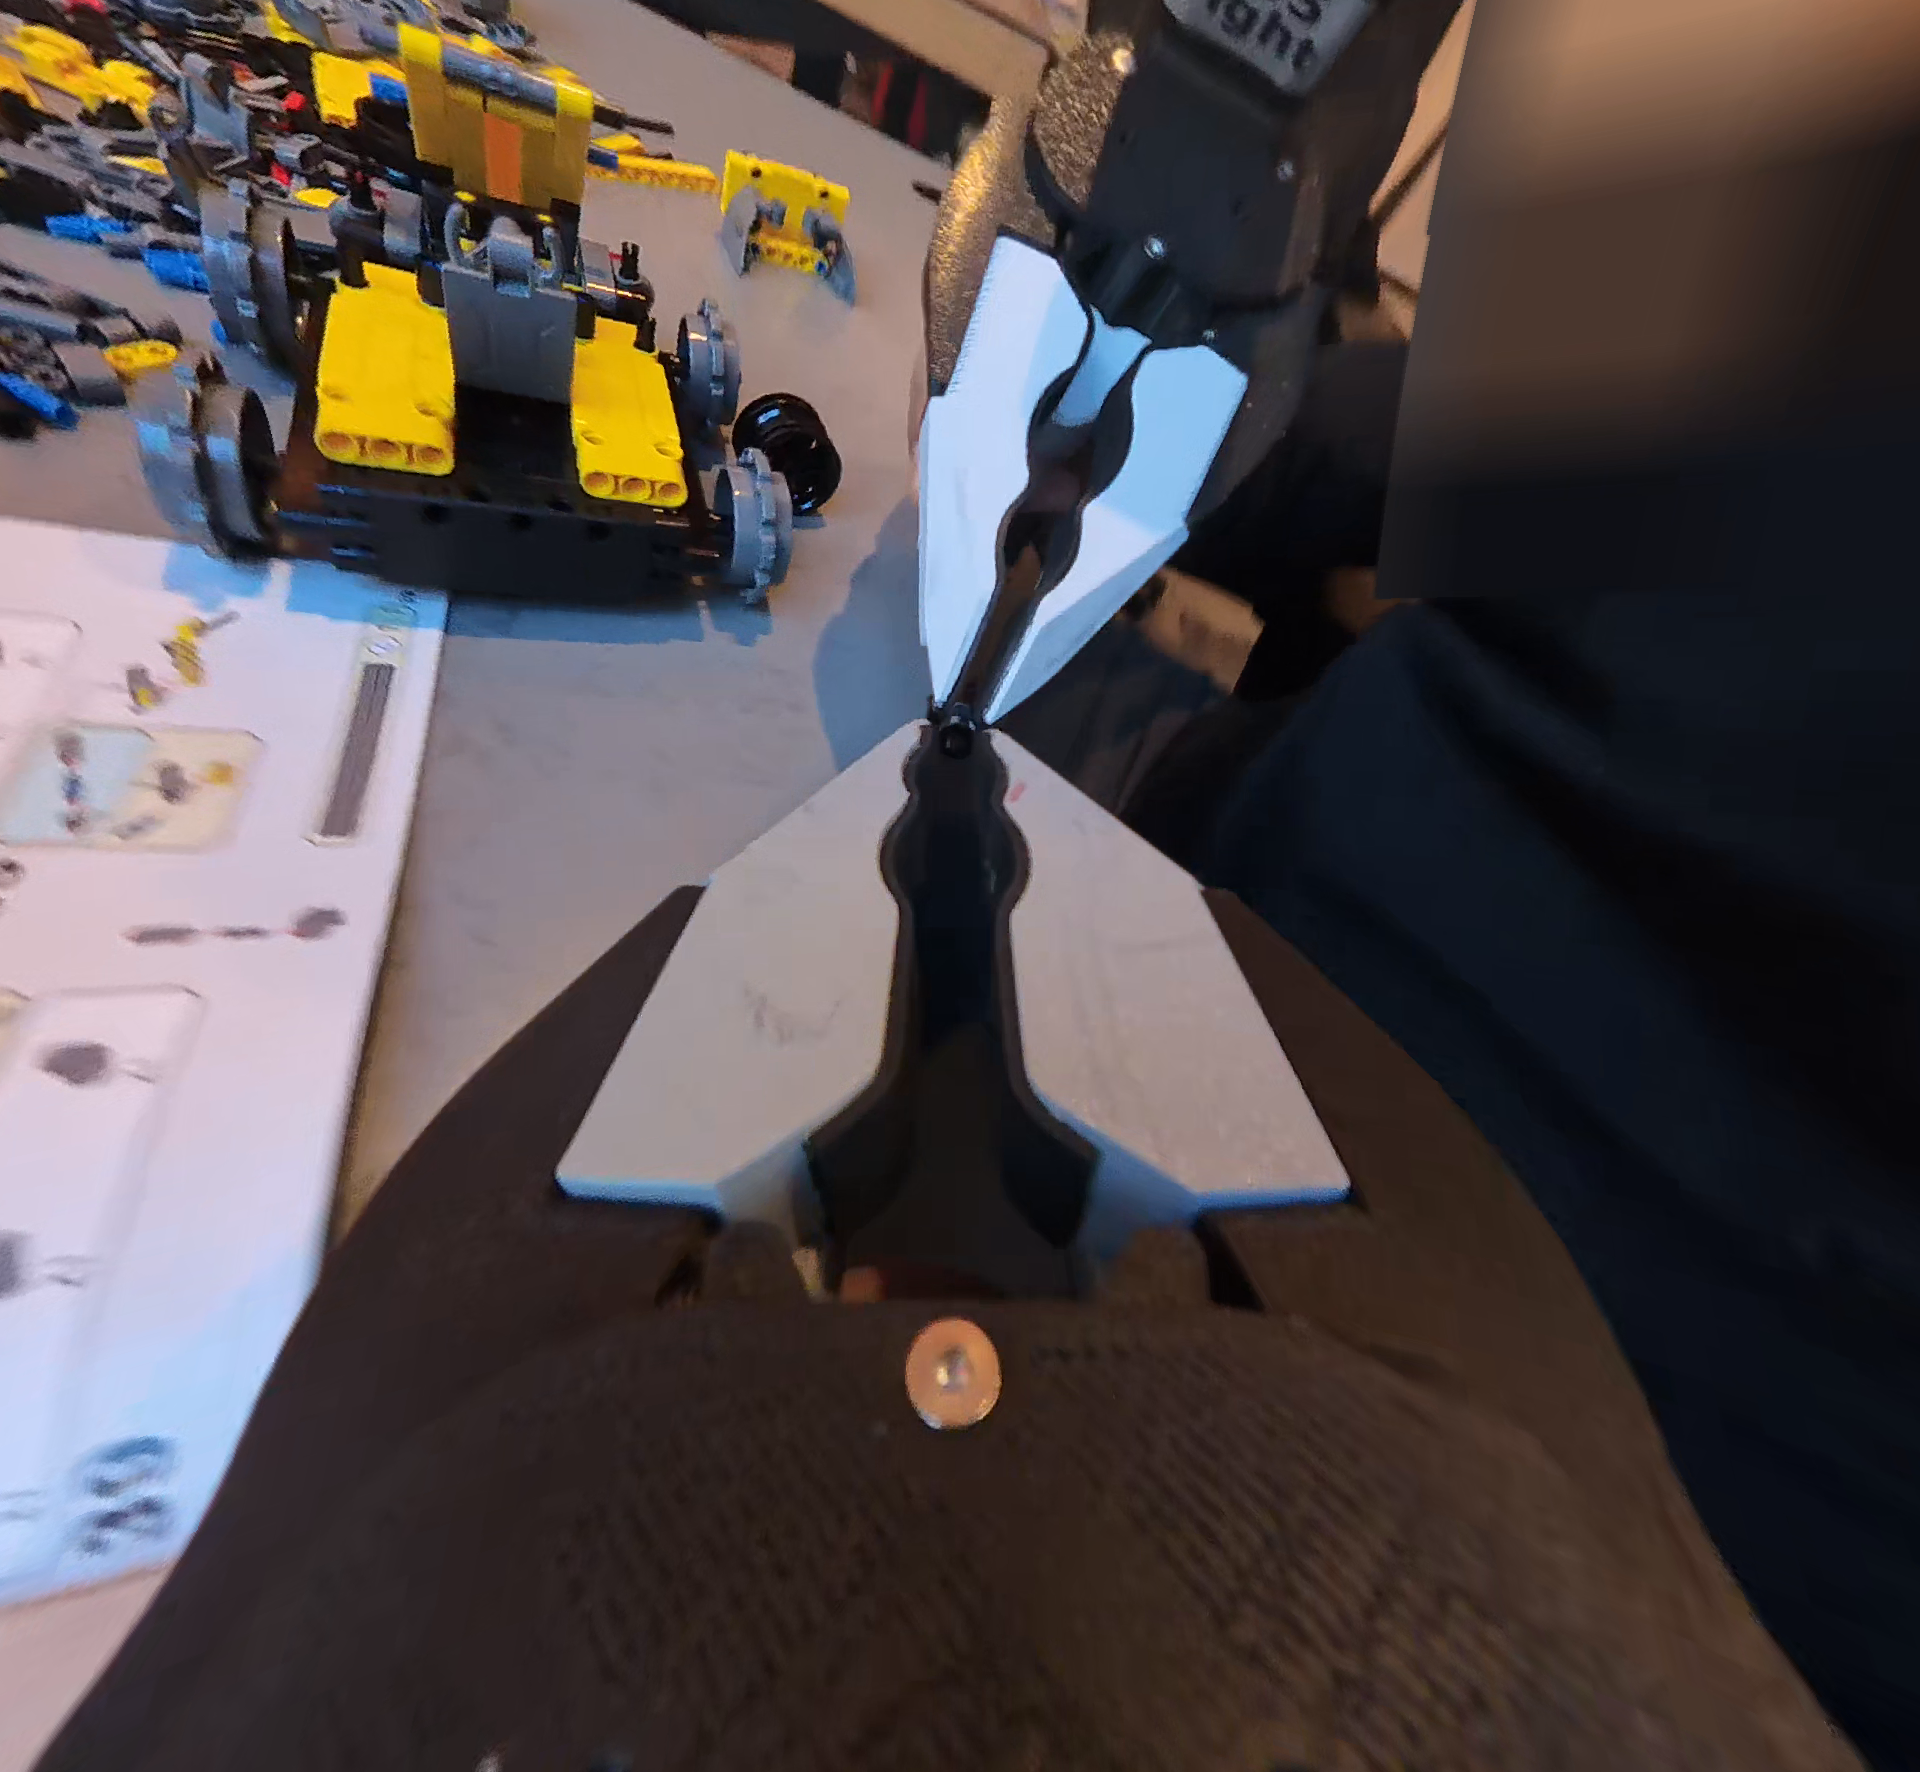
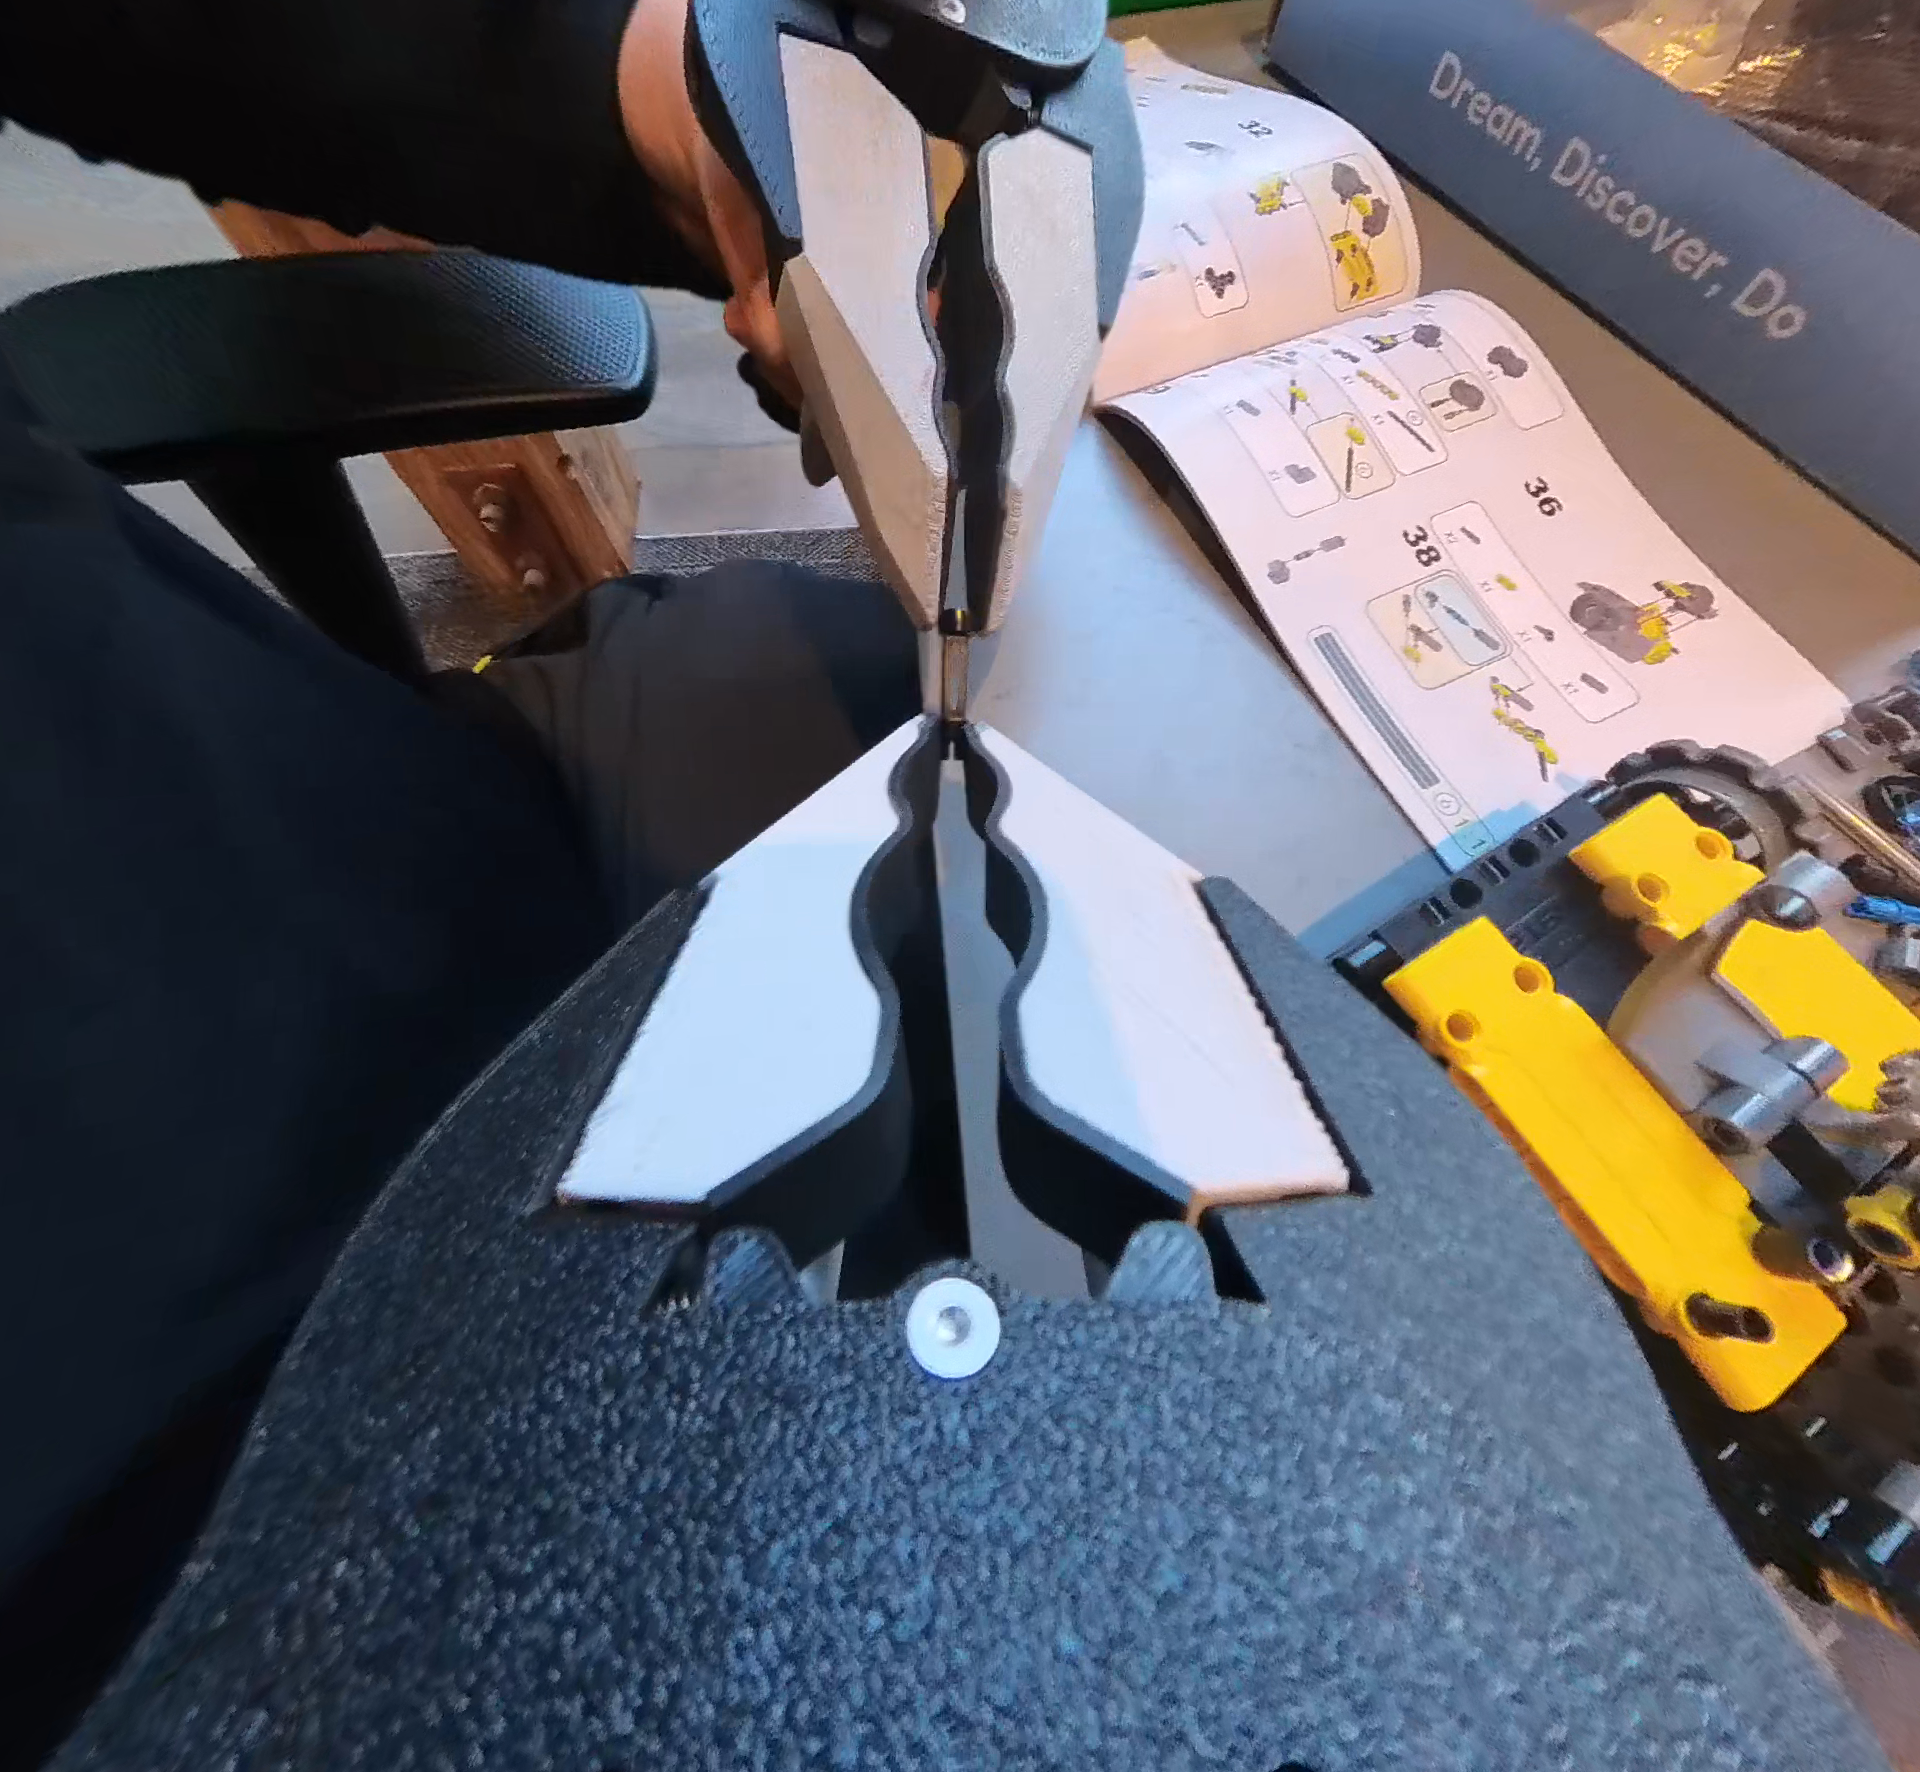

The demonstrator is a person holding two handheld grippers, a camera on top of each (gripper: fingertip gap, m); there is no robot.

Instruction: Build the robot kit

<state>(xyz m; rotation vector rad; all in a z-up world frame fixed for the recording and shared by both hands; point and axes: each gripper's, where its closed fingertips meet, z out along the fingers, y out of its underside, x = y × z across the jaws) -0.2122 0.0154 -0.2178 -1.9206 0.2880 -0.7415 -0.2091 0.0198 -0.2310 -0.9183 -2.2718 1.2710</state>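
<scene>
My left gripper and my right gripper meet tip to tip above the table's near edge. Both are shut on one small pin: it looks black in the left wrist view and grey with a dark end in the right wrist view. The right gripper comes down from above in the left wrist view. The left gripper comes down from above in the right wrist view. A yellow and black brick vehicle with grey wheels stands on the table; it also shows in the right wrist view.
An open instruction booklet lies on the grey table. A pile of loose parts, a small yellow subassembly and a black coil part lie nearby. A dark box stands behind. A person in dark clothes sits by a chair armrest. My two grippers' fingertips are within a few centimetres of each other.
</scene>
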